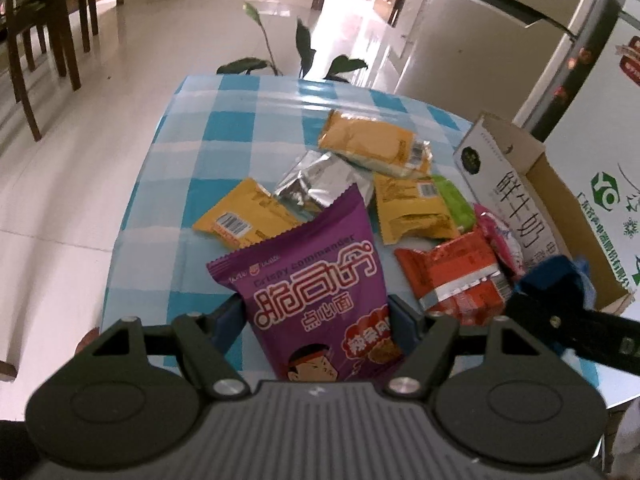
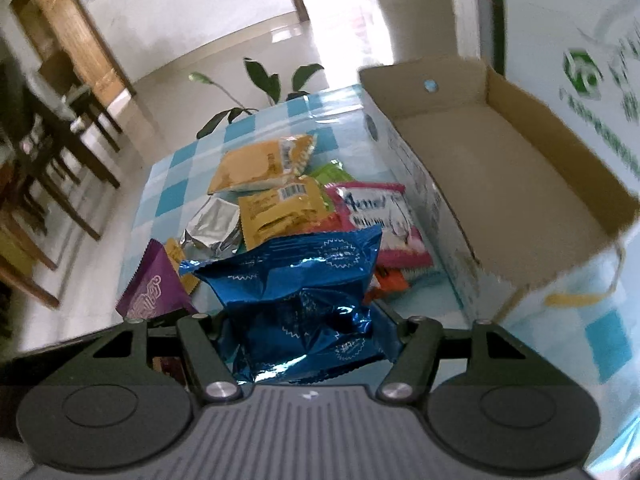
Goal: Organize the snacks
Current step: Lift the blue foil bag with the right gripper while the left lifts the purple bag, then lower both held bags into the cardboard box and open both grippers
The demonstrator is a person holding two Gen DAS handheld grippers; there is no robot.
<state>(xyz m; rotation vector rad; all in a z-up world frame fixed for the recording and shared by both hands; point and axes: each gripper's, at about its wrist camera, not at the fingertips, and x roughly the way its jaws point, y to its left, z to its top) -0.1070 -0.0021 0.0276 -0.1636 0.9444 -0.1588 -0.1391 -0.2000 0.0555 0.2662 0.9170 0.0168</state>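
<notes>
My left gripper (image 1: 318,320) is shut on a purple snack packet (image 1: 312,280) and holds it upright above the checked table (image 1: 208,132). My right gripper (image 2: 308,328) is shut on a crinkled blue foil packet (image 2: 296,288), left of the open cardboard box (image 2: 492,152). A pile of snacks lies on the table: yellow packets (image 1: 372,144), a silver packet (image 1: 316,184), a green one (image 1: 456,200), a red one (image 1: 460,276) and a pink one (image 2: 380,216). The right gripper shows at the right of the left wrist view (image 1: 560,292).
The box (image 1: 532,184) stands at the table's right side, against a larger white carton (image 1: 608,168). A potted plant (image 1: 304,52) stands behind the table's far edge. Wooden chairs (image 1: 44,28) stand far left. A fridge (image 1: 492,28) is at the back right.
</notes>
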